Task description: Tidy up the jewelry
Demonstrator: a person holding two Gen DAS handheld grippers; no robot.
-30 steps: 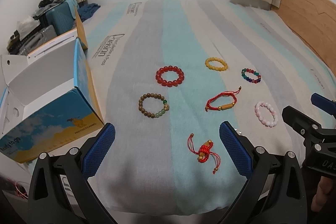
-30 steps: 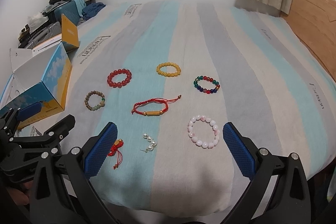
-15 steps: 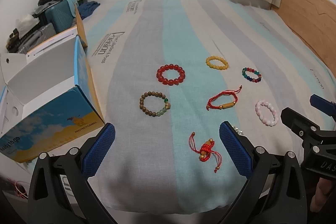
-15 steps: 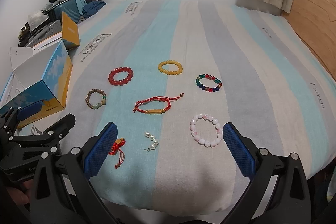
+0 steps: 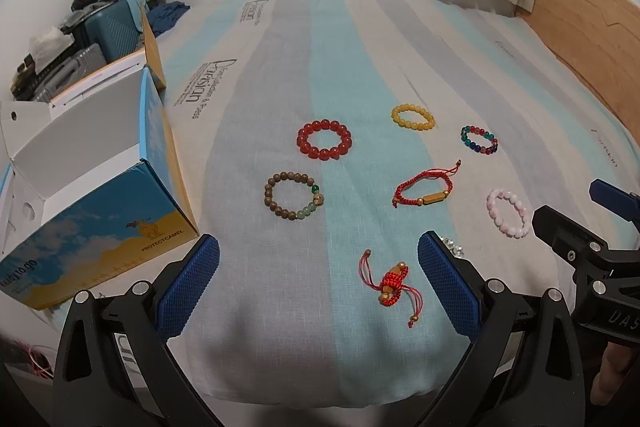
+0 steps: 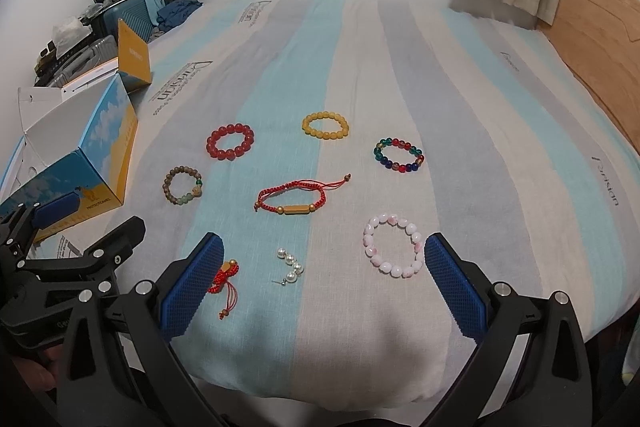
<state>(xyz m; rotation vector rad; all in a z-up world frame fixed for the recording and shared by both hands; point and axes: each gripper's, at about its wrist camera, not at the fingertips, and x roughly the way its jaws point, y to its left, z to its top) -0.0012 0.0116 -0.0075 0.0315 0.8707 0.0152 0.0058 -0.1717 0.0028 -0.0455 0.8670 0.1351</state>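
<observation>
Several bracelets lie on the striped bedspread: a red bead bracelet (image 5: pixel 324 140) (image 6: pixel 230 141), a yellow one (image 5: pixel 413 116) (image 6: pixel 325 125), a multicolour one (image 5: pixel 479 139) (image 6: pixel 398 154), a brown wooden one (image 5: pixel 293 196) (image 6: pixel 182 185), a red cord bracelet (image 5: pixel 425 187) (image 6: pixel 294 195), a pink one (image 5: pixel 509 212) (image 6: pixel 394 245), a red knot charm (image 5: pixel 392 283) (image 6: pixel 225 275) and a pearl piece (image 6: pixel 291 265). My left gripper (image 5: pixel 318 291) is open and empty above the bed's near edge. My right gripper (image 6: pixel 324 285) is open and empty, over the pearl piece.
An open blue and yellow cardboard box (image 5: pixel 86 187) (image 6: pixel 76 155) stands at the bed's left edge. Suitcases and clutter (image 5: pixel 80 39) fill the far left corner. A wooden headboard (image 5: pixel 592 35) runs along the right side.
Both grippers have moved slightly forward over the bed, so the jewelry sits a little lower and nearer in both views. Nothing was picked up.
</observation>
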